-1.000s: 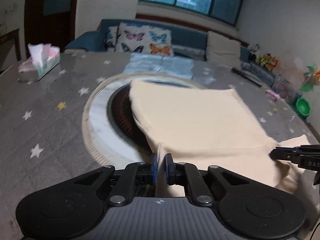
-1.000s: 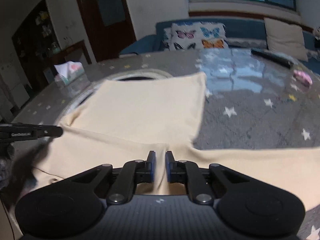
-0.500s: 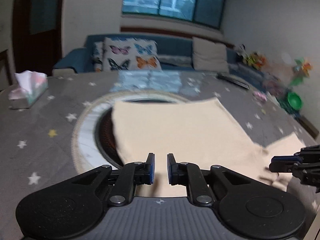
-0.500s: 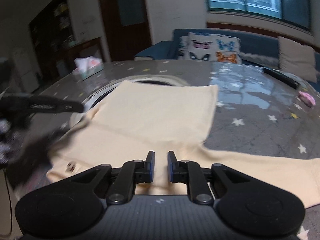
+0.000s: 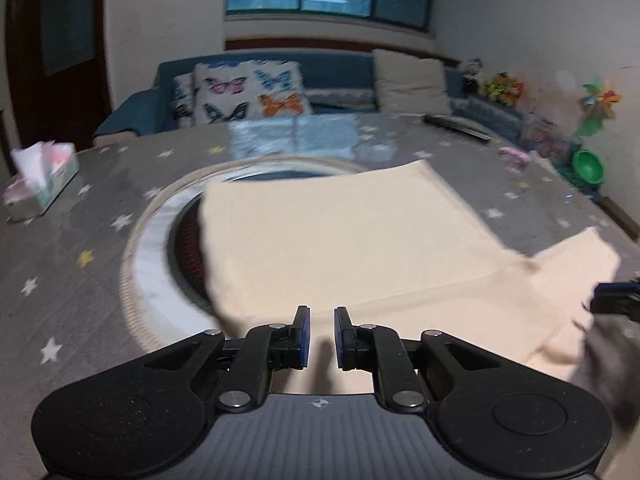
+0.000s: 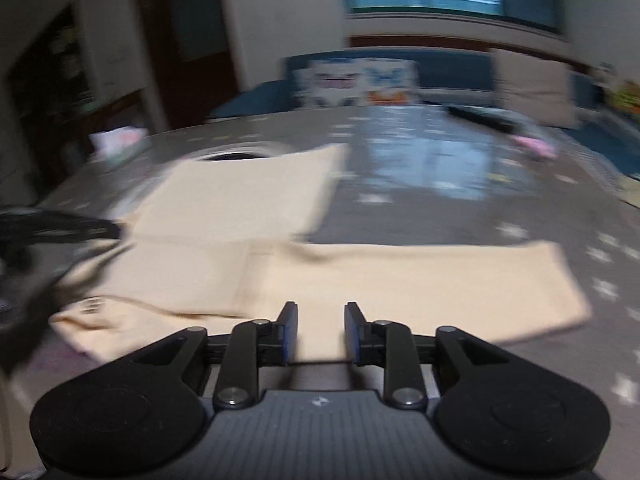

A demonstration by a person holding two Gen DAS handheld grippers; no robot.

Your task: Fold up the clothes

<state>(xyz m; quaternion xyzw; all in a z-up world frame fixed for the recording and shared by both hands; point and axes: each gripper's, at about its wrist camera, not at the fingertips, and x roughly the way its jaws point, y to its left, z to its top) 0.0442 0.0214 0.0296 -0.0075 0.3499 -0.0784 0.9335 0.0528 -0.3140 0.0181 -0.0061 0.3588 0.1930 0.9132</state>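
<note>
A cream long-sleeved top (image 5: 340, 232) lies folded on the grey star-patterned table (image 5: 80, 300), partly over a round opening. In the right wrist view one sleeve (image 6: 440, 284) stretches out flat to the right of the folded body (image 6: 240, 200). My left gripper (image 5: 320, 316) hovers just above the top's near edge, jaws a narrow gap apart with nothing between the pads. My right gripper (image 6: 318, 312) is above the sleeve's near edge; its jaws are opening and hold nothing. Each gripper shows in the other's view: the right gripper (image 5: 616, 300) and the left gripper (image 6: 60, 226).
A tissue box (image 5: 40, 176) stands at the table's left. The white-ringed round opening (image 5: 152, 248) sits under the top's left side. A remote (image 5: 456, 124) and a pink item (image 5: 514, 156) lie far right. A sofa with a butterfly cushion (image 5: 248, 92) runs behind the table.
Both grippers were shut on the top's near edge a second ago. Both have let go and drawn back. The right view has swung right, now blurred, and shows the whole sleeve.
</note>
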